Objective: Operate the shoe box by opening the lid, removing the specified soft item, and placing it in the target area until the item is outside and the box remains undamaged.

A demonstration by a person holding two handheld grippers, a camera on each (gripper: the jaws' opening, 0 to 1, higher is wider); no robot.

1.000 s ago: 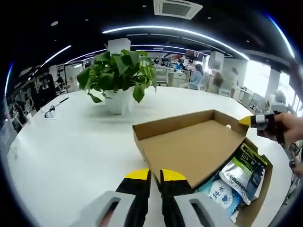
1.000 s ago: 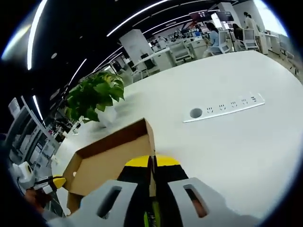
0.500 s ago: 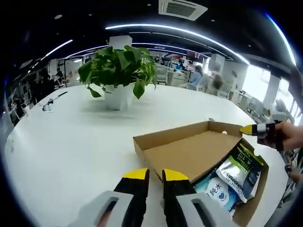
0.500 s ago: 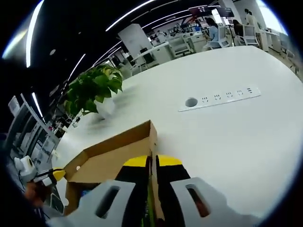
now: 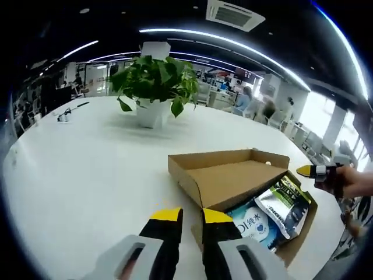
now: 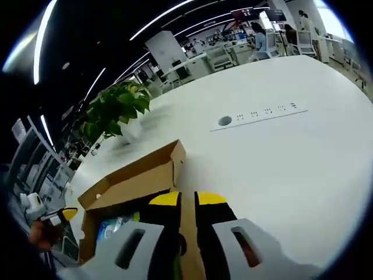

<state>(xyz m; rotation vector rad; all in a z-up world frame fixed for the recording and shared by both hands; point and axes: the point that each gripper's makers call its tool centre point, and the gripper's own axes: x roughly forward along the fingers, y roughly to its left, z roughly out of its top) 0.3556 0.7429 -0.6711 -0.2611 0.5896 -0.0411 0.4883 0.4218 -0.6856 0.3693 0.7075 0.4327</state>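
Observation:
The brown cardboard shoe box [image 5: 294, 245] sits open on the white table, its lid [image 5: 233, 175] folded back toward the plant. Inside lie a blue-and-white wipes pack [image 5: 252, 224] and a dark green and silver pouch [image 5: 287, 201]. My left gripper [image 5: 192, 217] hovers at the box's near corner, jaws close together with nothing between them. My right gripper [image 6: 187, 201] is shut on a cardboard edge of the lid [image 6: 131, 175]; the wipes pack [image 6: 111, 228] shows beside it. The right gripper [image 5: 315, 171] also appears at the box's far right side, held by a hand.
A potted green plant [image 5: 154, 87] stands behind the box on the white table [image 5: 87, 169]. A power socket strip [image 6: 259, 112] is set into the table [image 6: 280, 169] to the right. Office desks and people are in the background. The other gripper [image 6: 63, 214] sits left of the box.
The lid has swung further back and lower, showing more of the packs inside. The right gripper followed the lid's edge down; its jaws look slightly wider. Both cameras shifted.

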